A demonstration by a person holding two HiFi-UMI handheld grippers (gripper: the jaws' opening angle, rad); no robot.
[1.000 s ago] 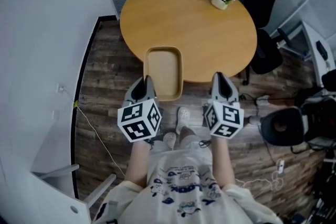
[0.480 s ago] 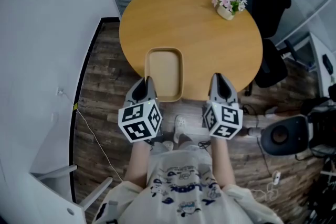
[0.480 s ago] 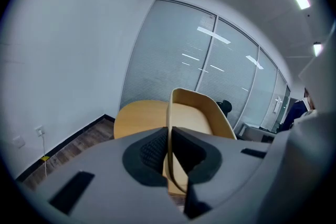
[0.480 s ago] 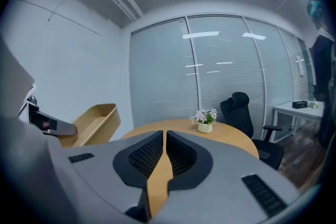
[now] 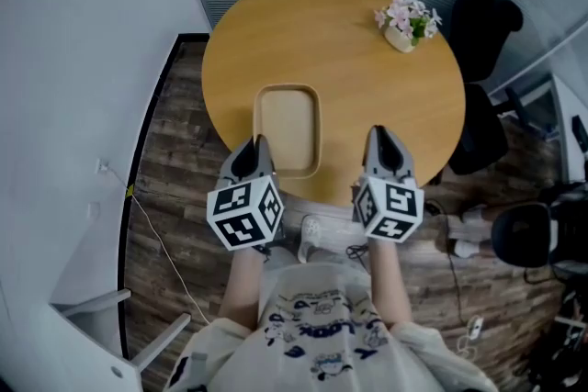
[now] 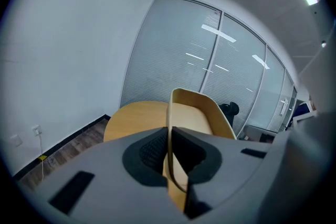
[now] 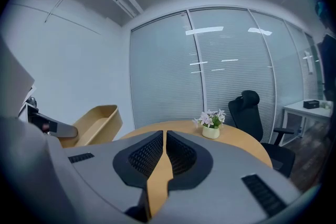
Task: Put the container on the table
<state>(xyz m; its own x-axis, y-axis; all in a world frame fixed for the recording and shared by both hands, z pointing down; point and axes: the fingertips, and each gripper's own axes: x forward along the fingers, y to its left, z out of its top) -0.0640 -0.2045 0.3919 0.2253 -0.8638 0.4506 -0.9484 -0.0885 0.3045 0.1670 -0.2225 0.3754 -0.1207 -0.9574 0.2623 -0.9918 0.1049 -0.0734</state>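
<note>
Container [image 5: 287, 119] in left tool [image 5: 258, 142]

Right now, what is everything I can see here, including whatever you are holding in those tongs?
table: one, light wood, round, centre.
container: one, tan, over the table's near edge.
flower pot: one, pink blooms, table's far right.
office chair: one, black, beyond the table, right.
floor: dark planks, around the table.
left tongs: one, grey, shut on the container's near rim.
right tongs: one, grey, shut, empty, right of the container.
</note>
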